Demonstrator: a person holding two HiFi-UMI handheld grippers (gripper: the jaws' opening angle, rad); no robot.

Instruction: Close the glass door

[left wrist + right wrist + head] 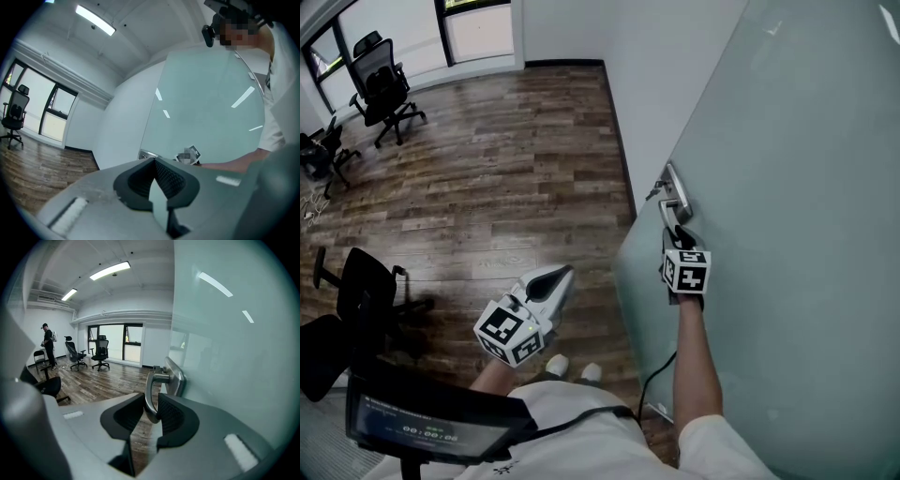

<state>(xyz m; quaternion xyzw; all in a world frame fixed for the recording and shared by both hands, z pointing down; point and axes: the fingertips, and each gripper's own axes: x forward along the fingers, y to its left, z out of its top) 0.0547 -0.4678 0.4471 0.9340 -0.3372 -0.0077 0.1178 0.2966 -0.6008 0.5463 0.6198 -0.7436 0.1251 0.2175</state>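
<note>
The frosted glass door (787, 187) fills the right side of the head view, its free edge towards the white wall. A metal lever handle (673, 199) is mounted near that edge. My right gripper (678, 234) is shut on the door handle. In the right gripper view the lever (149, 385) runs down between the two dark pads, which press on it from both sides at my right gripper (151, 401). My left gripper (555, 278) hangs over the floor left of the door, apart from it, shut and holding nothing. In the left gripper view its tips (154, 161) meet in front of the glass (206, 108).
Wood floor (506, 159) spreads to the left. Black office chairs (384, 84) stand by the far windows, and another chair (356, 291) is close at my left. The white wall (647, 75) ends beside the door's edge. A person (48, 345) stands far off.
</note>
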